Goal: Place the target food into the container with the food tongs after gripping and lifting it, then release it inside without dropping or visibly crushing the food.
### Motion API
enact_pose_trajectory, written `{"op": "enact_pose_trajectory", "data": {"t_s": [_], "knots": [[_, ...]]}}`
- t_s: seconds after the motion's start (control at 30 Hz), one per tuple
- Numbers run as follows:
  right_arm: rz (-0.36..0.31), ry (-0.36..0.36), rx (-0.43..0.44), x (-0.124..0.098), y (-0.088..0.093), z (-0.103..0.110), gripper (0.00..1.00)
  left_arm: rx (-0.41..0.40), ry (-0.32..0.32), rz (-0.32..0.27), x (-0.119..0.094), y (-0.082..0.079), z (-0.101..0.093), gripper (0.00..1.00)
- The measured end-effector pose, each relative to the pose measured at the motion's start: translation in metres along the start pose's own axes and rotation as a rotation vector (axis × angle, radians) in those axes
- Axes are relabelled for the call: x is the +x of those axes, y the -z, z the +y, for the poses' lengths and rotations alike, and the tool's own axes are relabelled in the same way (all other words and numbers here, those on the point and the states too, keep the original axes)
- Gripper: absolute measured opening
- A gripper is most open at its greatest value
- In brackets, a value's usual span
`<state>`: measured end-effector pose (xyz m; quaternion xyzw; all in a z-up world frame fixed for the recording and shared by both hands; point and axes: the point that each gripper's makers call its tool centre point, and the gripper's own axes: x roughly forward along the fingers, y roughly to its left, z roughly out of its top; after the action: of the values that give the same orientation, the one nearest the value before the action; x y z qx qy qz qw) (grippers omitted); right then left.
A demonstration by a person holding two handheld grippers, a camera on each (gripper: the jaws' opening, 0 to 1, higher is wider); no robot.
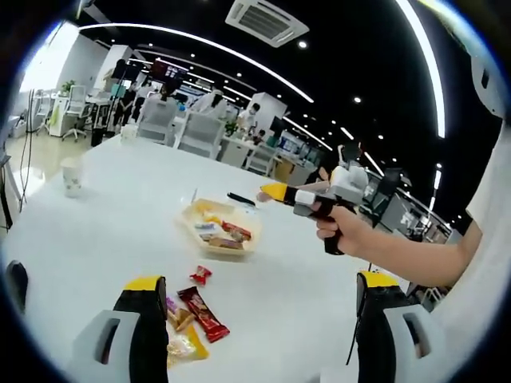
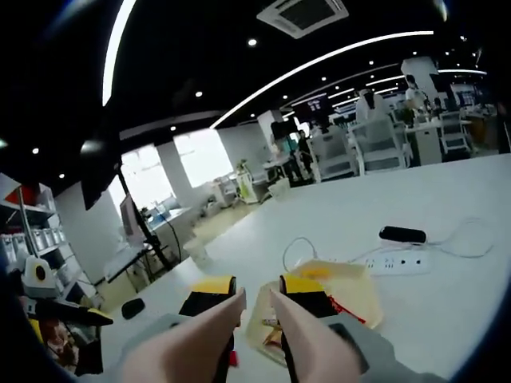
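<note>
Resting on the white surface (image 1: 104,239), the shallow pale-yellow container (image 1: 220,227) holds several wrapped snacks. Near it lie loose wrapped foods, among them a dark red wrapped bar (image 1: 204,313) and a small red packet (image 1: 200,275). The left hand-held gripper (image 1: 255,319) has its yellow-tipped jaws wide apart, empty, above the loose foods. The right hand-held gripper (image 2: 254,297) carries pale food tongs (image 2: 239,335), arms slightly parted, nothing seen between them, pointing at the container (image 2: 351,287). A white power strip (image 2: 399,262) lies beyond.
</note>
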<state>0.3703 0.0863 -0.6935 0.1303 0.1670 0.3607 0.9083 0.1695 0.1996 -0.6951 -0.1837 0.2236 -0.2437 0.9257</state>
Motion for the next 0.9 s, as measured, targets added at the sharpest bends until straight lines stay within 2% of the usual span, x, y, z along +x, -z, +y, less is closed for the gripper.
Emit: {"op": "enact_pose_trajectory", "data": {"t_s": [0.23,0.63,0.77,0.9], "knots": [[-0.015,0.046,0.021,-0.007,-0.002,-0.017,0.22,-0.002,-0.006,0.005,-0.001,0.005,0.001,0.99],[-0.004,0.065,0.045,-0.015,0.011,-0.023,0.25,-0.011,-0.013,0.012,0.002,0.011,0.001,0.99],[0.013,0.008,0.088,-0.013,0.015,-0.011,0.26,-0.011,-0.019,-0.004,0.000,0.007,0.002,0.99],[0.027,-0.033,0.082,-0.012,0.020,0.002,0.27,-0.007,-0.026,-0.002,-0.003,0.009,0.002,0.99]]}}
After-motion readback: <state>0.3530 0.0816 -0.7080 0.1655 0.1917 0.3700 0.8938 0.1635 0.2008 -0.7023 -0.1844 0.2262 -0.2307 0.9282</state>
